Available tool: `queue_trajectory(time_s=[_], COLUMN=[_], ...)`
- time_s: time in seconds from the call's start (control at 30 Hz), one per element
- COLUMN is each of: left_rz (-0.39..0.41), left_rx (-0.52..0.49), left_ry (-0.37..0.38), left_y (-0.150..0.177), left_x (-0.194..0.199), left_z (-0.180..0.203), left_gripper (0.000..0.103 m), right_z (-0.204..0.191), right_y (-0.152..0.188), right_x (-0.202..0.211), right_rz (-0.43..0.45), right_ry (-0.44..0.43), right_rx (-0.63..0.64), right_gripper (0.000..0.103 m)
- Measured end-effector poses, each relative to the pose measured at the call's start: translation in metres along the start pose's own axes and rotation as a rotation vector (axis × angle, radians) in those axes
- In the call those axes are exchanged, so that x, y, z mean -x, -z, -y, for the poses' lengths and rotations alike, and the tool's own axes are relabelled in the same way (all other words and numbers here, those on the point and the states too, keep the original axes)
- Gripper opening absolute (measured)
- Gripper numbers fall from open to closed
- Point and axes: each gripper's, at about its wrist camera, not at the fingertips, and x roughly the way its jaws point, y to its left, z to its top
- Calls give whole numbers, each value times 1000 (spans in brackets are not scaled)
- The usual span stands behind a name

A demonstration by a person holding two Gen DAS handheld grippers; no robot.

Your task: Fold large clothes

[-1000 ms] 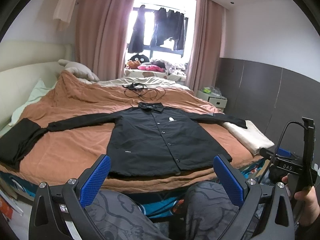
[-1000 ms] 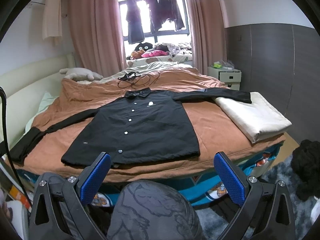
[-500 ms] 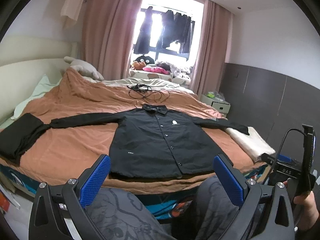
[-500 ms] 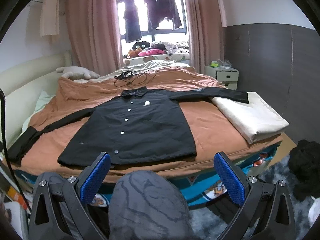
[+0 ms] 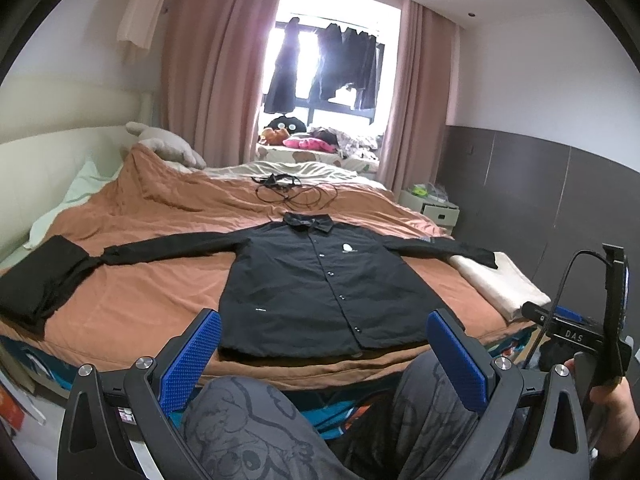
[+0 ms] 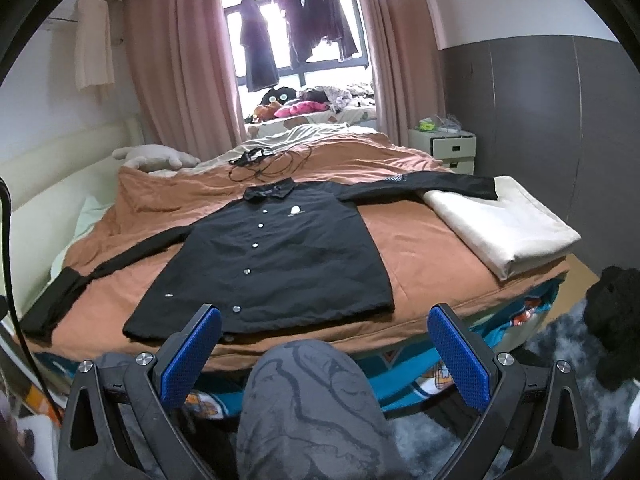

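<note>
A black button-up jacket (image 5: 320,284) lies flat, front up, on the brown bedspread (image 5: 132,304), both sleeves spread out sideways. It also shows in the right wrist view (image 6: 272,264). My left gripper (image 5: 324,354) is open and empty, held in front of the bed's near edge, short of the jacket's hem. My right gripper (image 6: 324,354) is open and empty, also short of the hem. The right gripper's body shows at the right edge of the left wrist view (image 5: 600,332), held in a hand.
A folded cream blanket (image 6: 504,224) lies at the bed's right edge under the right cuff. A folded black garment (image 5: 36,276) lies at the left under the left cuff. Black cables (image 5: 292,192) lie beyond the collar. My knees (image 6: 312,408) are below the grippers. A nightstand (image 6: 444,148) stands at right.
Both grippers have risen and tilted a little, so the bed sits lower in view and the jacket looks slightly nearer. The jacket has not moved. Both stay open.
</note>
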Motion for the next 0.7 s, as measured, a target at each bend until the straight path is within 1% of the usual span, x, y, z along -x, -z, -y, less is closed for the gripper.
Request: queue_trajectory(time_s=[0.13, 0.33, 0.47, 0.7], left_rz=[-2, -10, -17, -37], left_rx=[12, 23, 25, 57], left_ry=[-7, -15, -25, -50], left_y=[-1, -5, -8, -13], left_x=[-3, -11, -20, -46], left_z=[-1, -6, -12, -30], left_gripper=[103, 103, 103, 103], right_z=[-3, -7, -12, -22], right_y=[0, -4, -8, -19], right_x=[-3, -14, -25, -52], right_rz=[-7, -21, -31, -45], right_ry=[7, -20, -21, -25], right_rx=[26, 22, 33, 46], right_gripper=[103, 103, 103, 103])
